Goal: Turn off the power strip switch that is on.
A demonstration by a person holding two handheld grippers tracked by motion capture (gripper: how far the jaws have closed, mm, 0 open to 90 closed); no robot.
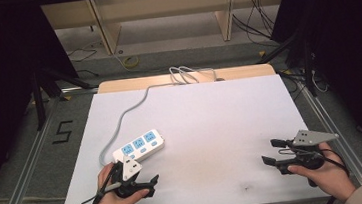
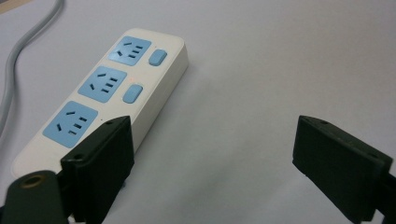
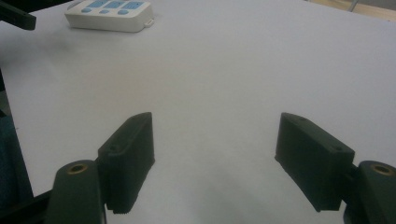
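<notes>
A white power strip (image 1: 138, 145) with three blue sockets and blue switches lies on the white table top (image 1: 211, 124), left of centre. Its grey cable (image 1: 120, 120) runs to the far edge. My left gripper (image 1: 141, 177) is open at the front left, just in front of the strip's near end. In the left gripper view the power strip (image 2: 107, 88) lies beside the left jaw, with nothing between the jaws of the gripper (image 2: 212, 158). My right gripper (image 1: 273, 152) is open at the front right over bare table. From the right gripper (image 3: 215, 154) the power strip (image 3: 109, 14) is far off.
The cable loops in a coil (image 1: 186, 74) at the table's far edge. Wooden shelving (image 1: 160, 13) and loose wires (image 1: 256, 19) lie on the floor beyond. Metal frame rails (image 1: 29, 162) run along both sides of the table.
</notes>
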